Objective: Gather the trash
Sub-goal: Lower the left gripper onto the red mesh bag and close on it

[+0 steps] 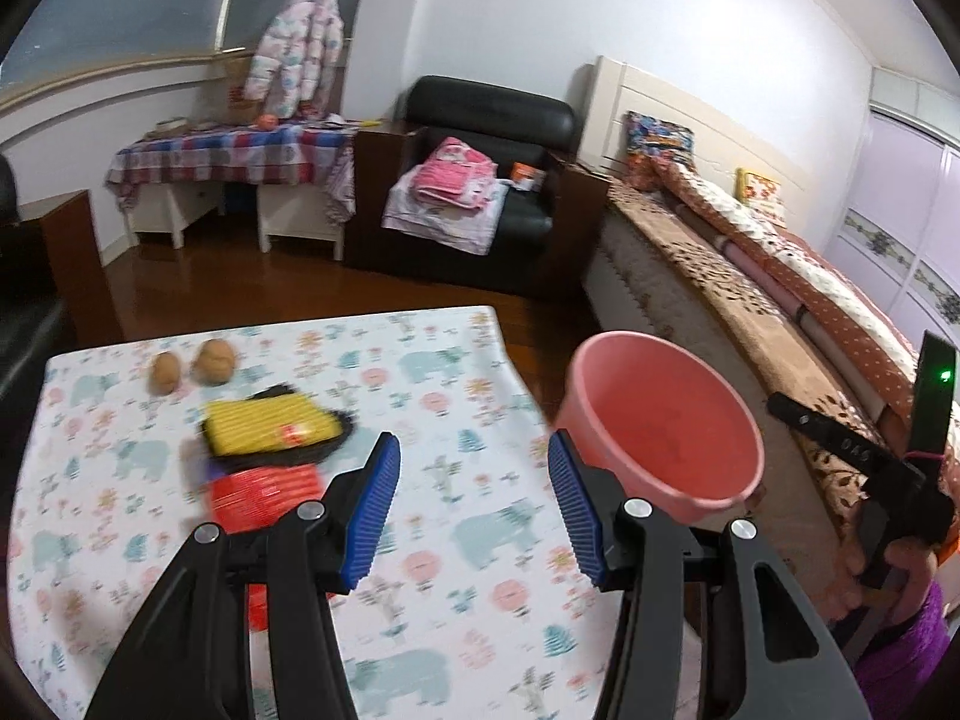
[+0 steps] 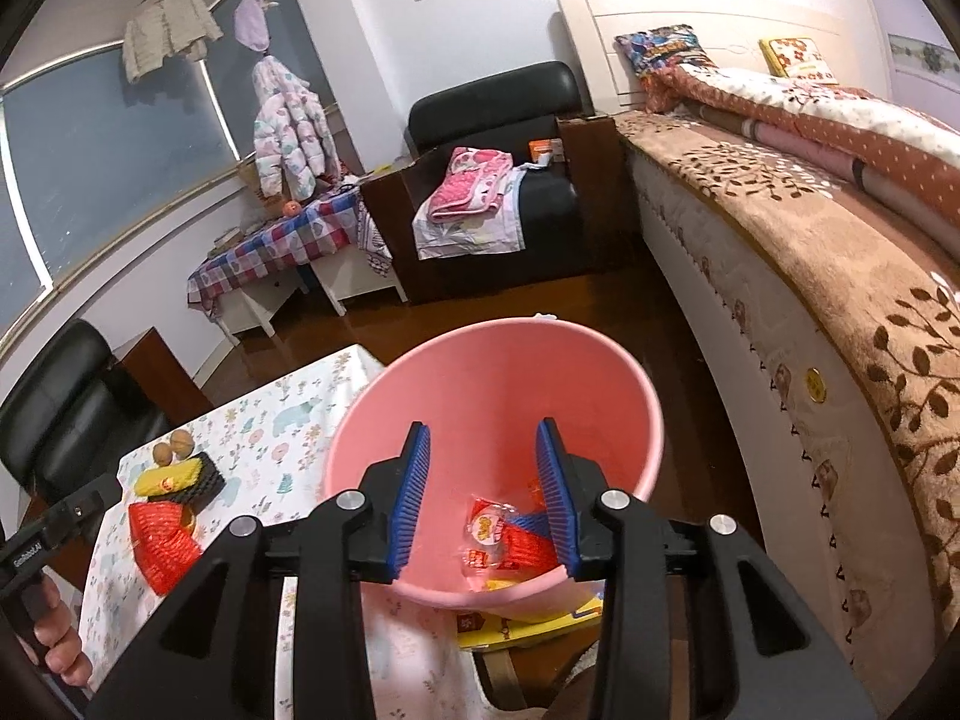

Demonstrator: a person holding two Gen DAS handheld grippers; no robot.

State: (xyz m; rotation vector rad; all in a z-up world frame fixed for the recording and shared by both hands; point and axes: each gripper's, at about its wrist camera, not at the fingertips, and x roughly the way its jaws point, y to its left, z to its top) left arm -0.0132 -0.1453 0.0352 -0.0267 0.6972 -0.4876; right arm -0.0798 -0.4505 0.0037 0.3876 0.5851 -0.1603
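A pink bucket (image 1: 666,426) stands off the right edge of the table; the right wrist view looks down into the bucket (image 2: 498,384), where wrappers (image 2: 510,534) lie at the bottom. On the floral tablecloth (image 1: 456,372) lie a yellow wrapper (image 1: 270,432) on a black tray, a red wrapper (image 1: 264,495) and two walnuts (image 1: 192,367). My left gripper (image 1: 474,468) is open and empty above the table, right of the wrappers. My right gripper (image 2: 483,468) is open and empty over the bucket. The yellow wrapper (image 2: 168,477) and red wrapper (image 2: 162,540) show at left there.
A bed (image 2: 810,228) runs along the right. A black armchair (image 2: 486,180) with folded cloths stands at the far wall, and a checked-cloth table (image 1: 234,156) beside it. A yellow booklet (image 2: 528,624) lies under the bucket. Dark wood floor lies beyond the table.
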